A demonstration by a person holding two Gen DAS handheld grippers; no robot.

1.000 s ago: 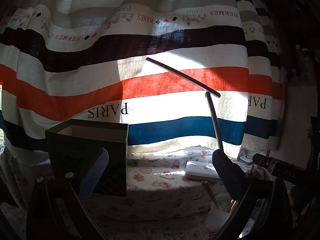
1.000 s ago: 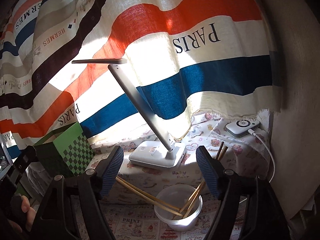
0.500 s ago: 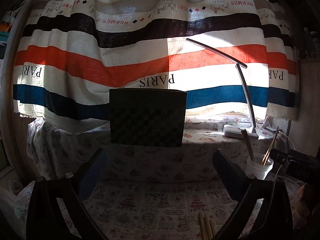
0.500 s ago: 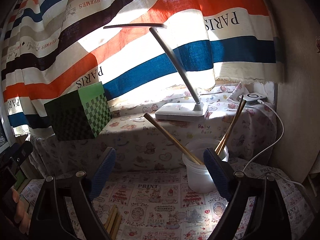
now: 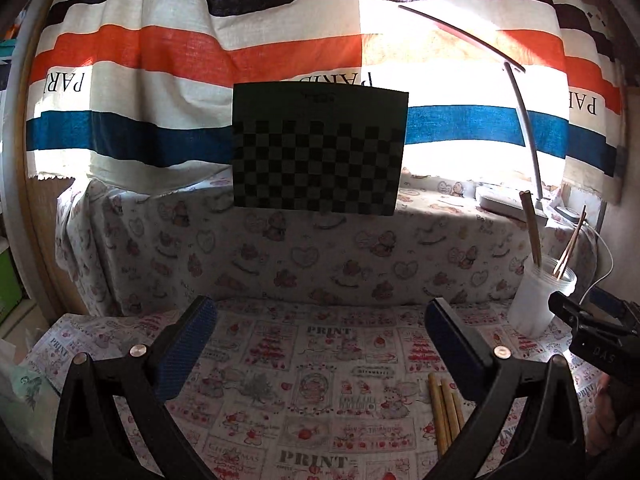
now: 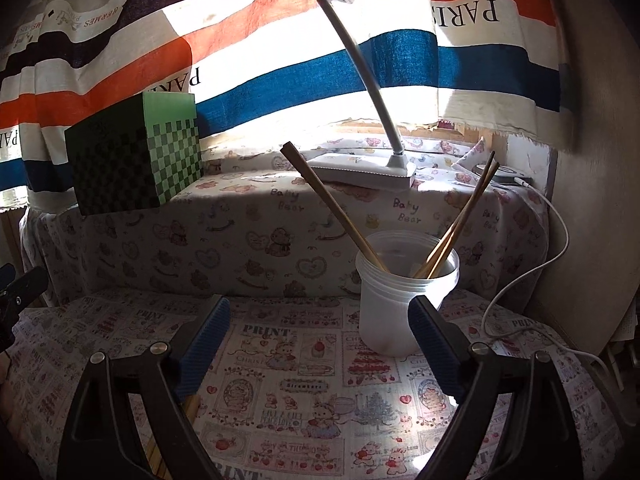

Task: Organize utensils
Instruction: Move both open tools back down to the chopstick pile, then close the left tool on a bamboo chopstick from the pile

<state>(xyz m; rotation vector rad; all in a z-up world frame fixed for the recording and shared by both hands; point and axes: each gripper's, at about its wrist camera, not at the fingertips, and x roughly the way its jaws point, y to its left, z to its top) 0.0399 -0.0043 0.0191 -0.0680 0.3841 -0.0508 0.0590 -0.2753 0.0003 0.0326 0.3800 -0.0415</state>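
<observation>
While hovering above the printed tablecloth (image 5: 320,360), left gripper (image 5: 320,324) and right gripper (image 6: 320,320) both gaping, gripping nothing; chopsticks (image 6: 332,208) leaning in cup (image 6: 400,308).

My white translucent cup (image 6: 404,300) is standing upright on the worktop at about two o'clock from my right tongs. Wooden chopsticks are leaning out of it: one thick stick (image 6: 332,208) is tilting toward eleven o'clock, and a thinner pair (image 6: 464,216) is tilting toward one o'clock. More chopsticks (image 5: 444,412) are lying flat on the worktop at four o'clock in my left view, pointing roughly toward twelve.
</observation>
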